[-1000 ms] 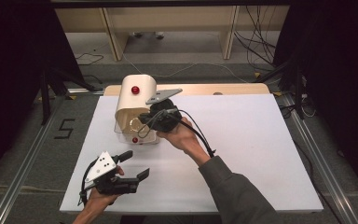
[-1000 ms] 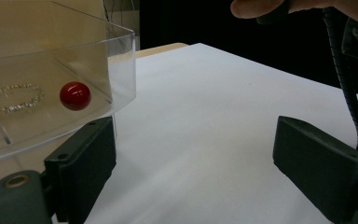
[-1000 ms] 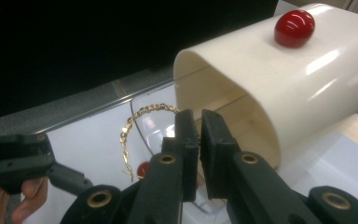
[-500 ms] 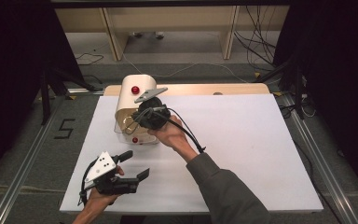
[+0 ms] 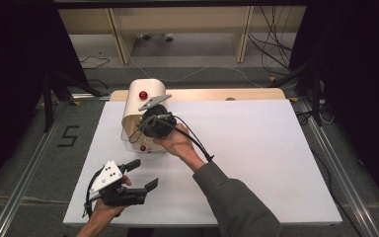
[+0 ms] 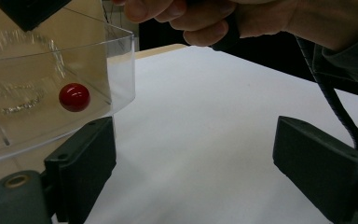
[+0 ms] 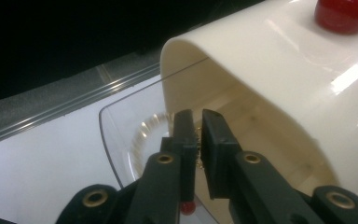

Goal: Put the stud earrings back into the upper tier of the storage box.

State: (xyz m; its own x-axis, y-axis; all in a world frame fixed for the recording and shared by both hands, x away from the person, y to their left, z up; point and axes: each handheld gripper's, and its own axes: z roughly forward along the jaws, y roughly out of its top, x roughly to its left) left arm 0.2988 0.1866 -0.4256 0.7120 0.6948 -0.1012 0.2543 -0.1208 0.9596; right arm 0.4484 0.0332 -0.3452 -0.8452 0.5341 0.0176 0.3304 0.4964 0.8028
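White table (image 5: 256,148), cream box (image 5: 137,106) on it

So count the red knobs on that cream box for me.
2. One red knob sits on the rounded cream top of the box, near its far end. The other red knob is on the clear front panel, low down. Others could be hidden on sides facing away.

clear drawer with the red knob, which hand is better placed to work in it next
Right. The right gripper is already at the clear drawer of the cream box, its jaws slightly apart and just opening. The left gripper sits open near the table's front edge.
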